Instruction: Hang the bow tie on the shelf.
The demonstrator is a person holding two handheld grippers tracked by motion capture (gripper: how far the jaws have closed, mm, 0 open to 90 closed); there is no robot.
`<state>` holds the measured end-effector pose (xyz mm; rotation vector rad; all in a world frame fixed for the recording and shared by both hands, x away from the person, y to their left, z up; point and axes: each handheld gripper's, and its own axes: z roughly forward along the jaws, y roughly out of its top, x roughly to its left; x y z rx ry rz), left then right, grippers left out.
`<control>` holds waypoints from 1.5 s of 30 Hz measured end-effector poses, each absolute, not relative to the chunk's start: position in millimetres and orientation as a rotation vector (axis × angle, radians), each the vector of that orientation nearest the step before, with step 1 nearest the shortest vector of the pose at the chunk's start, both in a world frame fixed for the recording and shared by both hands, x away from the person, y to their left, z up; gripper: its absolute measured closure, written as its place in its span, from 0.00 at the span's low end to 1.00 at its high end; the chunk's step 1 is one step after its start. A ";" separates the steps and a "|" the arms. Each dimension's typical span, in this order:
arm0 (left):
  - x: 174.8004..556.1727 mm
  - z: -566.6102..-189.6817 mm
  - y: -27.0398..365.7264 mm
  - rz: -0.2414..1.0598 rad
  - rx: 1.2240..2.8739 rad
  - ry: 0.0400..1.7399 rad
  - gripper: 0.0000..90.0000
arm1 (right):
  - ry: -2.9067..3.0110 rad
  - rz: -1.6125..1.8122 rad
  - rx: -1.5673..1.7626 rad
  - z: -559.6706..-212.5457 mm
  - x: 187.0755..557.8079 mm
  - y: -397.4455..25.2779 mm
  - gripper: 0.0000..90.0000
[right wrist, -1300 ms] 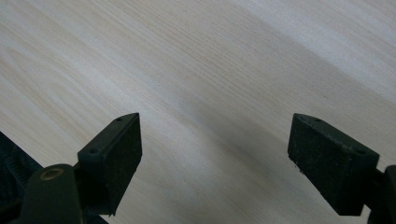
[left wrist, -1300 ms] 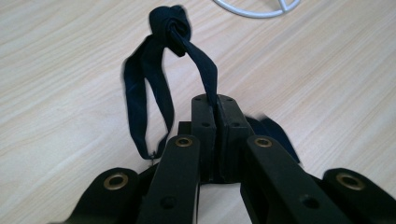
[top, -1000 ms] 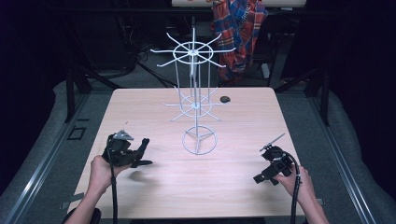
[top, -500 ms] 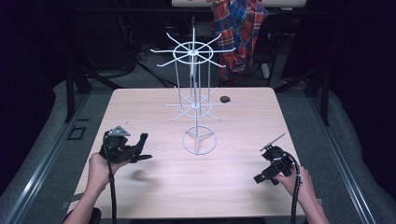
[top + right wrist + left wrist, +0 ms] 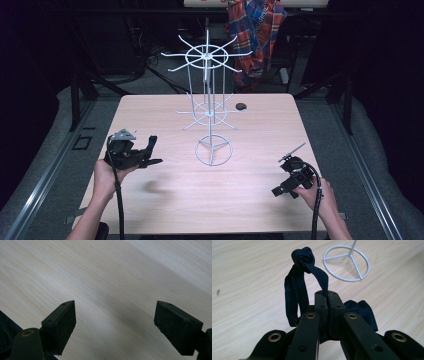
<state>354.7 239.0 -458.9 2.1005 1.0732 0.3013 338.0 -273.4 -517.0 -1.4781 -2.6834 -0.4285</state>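
My left gripper (image 5: 152, 159) hovers over the left side of the wooden table (image 5: 250, 210), pointing right. In the left gripper view its jaws (image 5: 327, 296) are shut on a dark navy cloth strip (image 5: 297, 287) that loops up to a knot (image 5: 303, 256). The strip (image 5: 150, 142) stands up from the jaw tips in the high view. A white wire spinner stand (image 5: 207, 75) rises from a ring base (image 5: 214, 150) at the table's middle; that base (image 5: 347, 263) lies ahead of the left jaws. My right gripper (image 5: 284, 179) sits low at the right front, open (image 5: 116, 312), with bare wood between its pads.
A small dark object (image 5: 241, 106) lies on the table behind the stand, to its right. A plaid cloth (image 5: 255, 30) hangs beyond the far edge. The stand's spokes (image 5: 206, 52) spread wide at two heights. Dark floor and metal rails surround the table.
My left gripper has drifted a little left and away from the front edge, still holding the cloth strip. The right gripper has barely moved.
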 end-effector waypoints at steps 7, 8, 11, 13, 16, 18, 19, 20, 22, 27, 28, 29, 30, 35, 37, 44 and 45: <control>362.2 -452.2 238.8 0.310 2.070 1.070 0.97 | -2.686 -0.428 -1.476 -516.6 337.8 -273.5 0.20; 363.6 -451.3 238.2 0.314 2.067 1.066 0.97 | -2.685 -0.426 -1.475 -516.6 337.8 -273.6 0.19; 366.1 -449.7 236.8 0.314 2.058 1.063 0.97 | -2.683 -0.427 -1.478 -516.8 337.8 -273.8 0.20; 369.8 -447.4 234.9 0.321 2.052 1.054 0.97 | -2.681 -0.431 -1.480 -516.9 337.7 -274.0 0.20; 373.3 -445.2 233.7 0.319 2.042 1.048 0.97 | -2.679 -0.424 -1.482 -516.7 337.7 -274.4 0.20; 375.1 -443.7 233.0 0.319 2.038 1.042 0.97 | -2.672 -0.434 -1.487 -517.0 337.5 -274.1 0.20; 375.1 -443.7 233.0 0.319 2.038 1.042 0.97 | -2.672 -0.434 -1.487 -517.1 337.5 -274.1 0.20; 377.3 -441.7 232.0 0.323 2.031 1.037 0.97 | -2.672 -0.434 -1.486 -517.2 337.6 -274.1 0.20; 378.3 -440.5 231.7 0.321 2.031 1.034 0.97 | -2.671 -0.435 -1.487 -517.2 337.6 -274.2 0.20; 383.5 -435.8 229.7 0.324 2.012 1.024 0.97 | -2.656 -0.466 -1.509 -518.3 336.5 -273.9 0.20; 384.3 -435.3 229.3 0.327 2.012 1.020 0.97 | -2.669 -0.437 -1.483 -516.9 337.6 -274.8 0.20; 385.0 -434.6 228.9 0.327 2.010 1.019 0.97 | -2.674 -0.429 -1.475 -516.6 337.9 -275.1 0.20; 385.7 -434.4 228.5 0.327 2.009 1.016 0.97 | -2.670 -0.435 -1.481 -516.9 337.7 -274.9 0.20; 389.5 -431.0 225.8 0.326 2.008 1.003 0.97 | -2.675 -0.431 -1.484 -516.9 337.9 -275.4 0.20; 390.0 -430.9 224.9 0.329 2.001 1.002 0.97 | -2.674 -0.433 -1.486 -517.0 337.8 -275.5 0.20; 395.3 -426.4 219.7 0.328 1.995 0.983 0.97 | -2.670 -0.439 -1.491 -517.1 337.6 -275.8 0.19; 395.3 -426.4 219.7 0.328 1.995 0.983 0.97 | -2.670 -0.439 -1.491 -517.1 337.6 -275.8 0.19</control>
